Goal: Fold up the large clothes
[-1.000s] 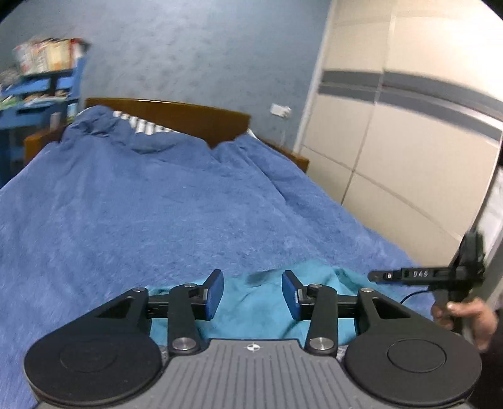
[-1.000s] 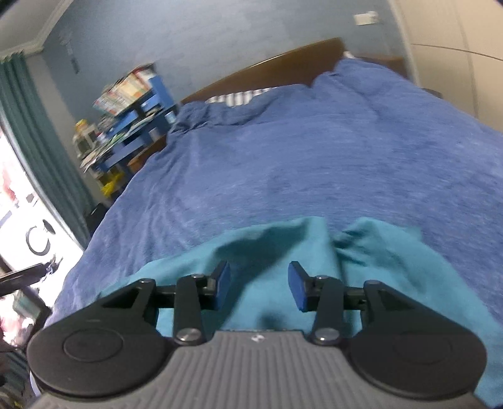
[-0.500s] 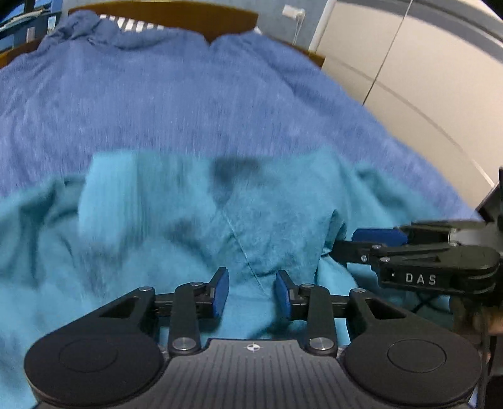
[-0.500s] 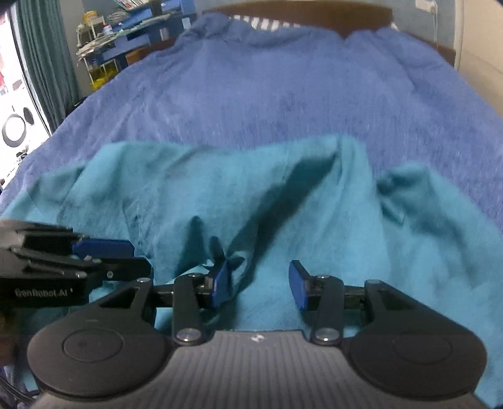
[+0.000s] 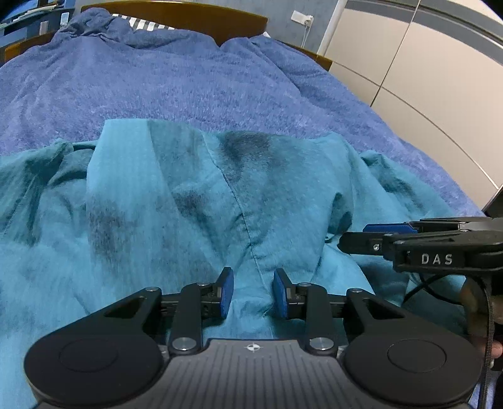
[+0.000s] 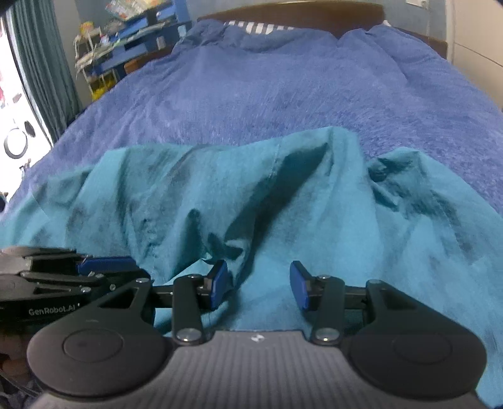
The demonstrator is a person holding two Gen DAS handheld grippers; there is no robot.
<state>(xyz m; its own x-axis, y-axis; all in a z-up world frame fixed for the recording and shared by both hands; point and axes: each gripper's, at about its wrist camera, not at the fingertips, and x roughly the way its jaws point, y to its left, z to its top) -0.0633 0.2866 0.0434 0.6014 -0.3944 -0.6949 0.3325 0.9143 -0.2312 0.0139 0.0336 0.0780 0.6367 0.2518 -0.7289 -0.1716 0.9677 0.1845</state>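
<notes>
Left wrist view, left to right:
- Teal garment [image 5: 195,201]: large, rumpled, spread across near half of bed from 9 o'clock to 3 o'clock; one seam running from 12 o'clock down toward 6 o'clock; lies on blanket.
- Blue blanket [image 5: 188,81]: covers bed, fills upper half, 10 to 2 o'clock.
- Wooden headboard [image 5: 188,15]: far edge, 12 o'clock.
- Left hand-held gripper [image 5: 253,292]: 6 o'clock, blue pads apart, open, a ridge of teal cloth with the seam between them; pads not pressed on it.
- Wardrobe doors [image 5: 424,63]: cream, 2 o'clock.
- Right hand-held gripper [image 5: 358,237]: seen side-on at 3 o'clock, tip at garment edge; marked "DAS".
- Hand [image 5: 478,302]: 4 o'clock, partly hidden behind gripper body.

Right wrist view, left to right:
- Curtain [image 6: 41,78]: teal-grey, 10 o'clock.
- Blue shelf [image 6: 135,41]: cluttered, 11 o'clock.
- Left hand-held gripper [image 6: 138,273]: side-on at 8 o'clock, marked "GenRobot.AI".
- Teal garment [image 6: 314,204]: creased, centre, 9 to 4 o'clock, on blue blanket [image 6: 283,88].
- Right hand-held gripper [image 6: 258,284]: 6 o'clock, pads wide apart, open; bunched fold of cloth touching left pad, nothing clamped.
</notes>
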